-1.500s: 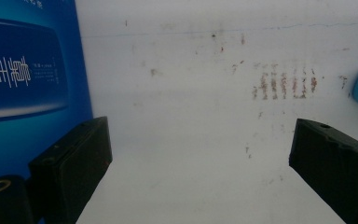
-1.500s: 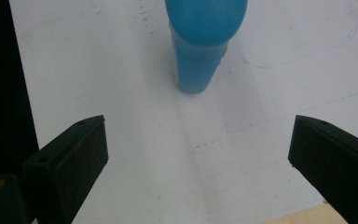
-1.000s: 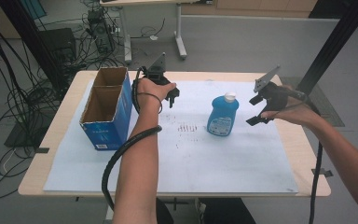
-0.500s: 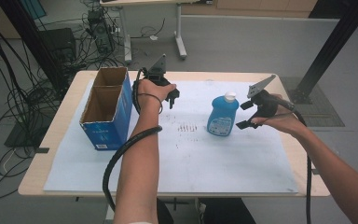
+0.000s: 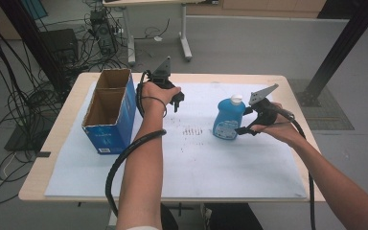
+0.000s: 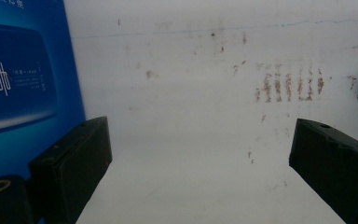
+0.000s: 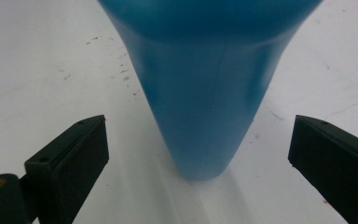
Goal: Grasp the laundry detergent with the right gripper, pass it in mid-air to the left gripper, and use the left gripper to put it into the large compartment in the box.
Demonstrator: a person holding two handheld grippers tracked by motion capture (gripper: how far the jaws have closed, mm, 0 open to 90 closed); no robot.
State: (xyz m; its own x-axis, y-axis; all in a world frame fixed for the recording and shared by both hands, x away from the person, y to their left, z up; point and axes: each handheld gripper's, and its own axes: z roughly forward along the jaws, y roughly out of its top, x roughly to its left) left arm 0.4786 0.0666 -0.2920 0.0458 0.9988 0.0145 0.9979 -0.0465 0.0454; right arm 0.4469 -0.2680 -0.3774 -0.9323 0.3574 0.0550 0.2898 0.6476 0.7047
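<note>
Bottle (image 5: 228,119), blue plastic with white cap, stands upright on the white sheet (image 5: 196,158) right of the tabletop's centre, toward the far edge. My right gripper (image 5: 247,120) sits just beside it, jaws wide apart and holding nothing; bottle between them in the right gripper view. Risk I see: the smooth tapered body slips or tips if one jaw lands first. Left gripper (image 5: 176,103) is gaping and empty near the cardboard box (image 5: 109,112) at the left edge.
</note>
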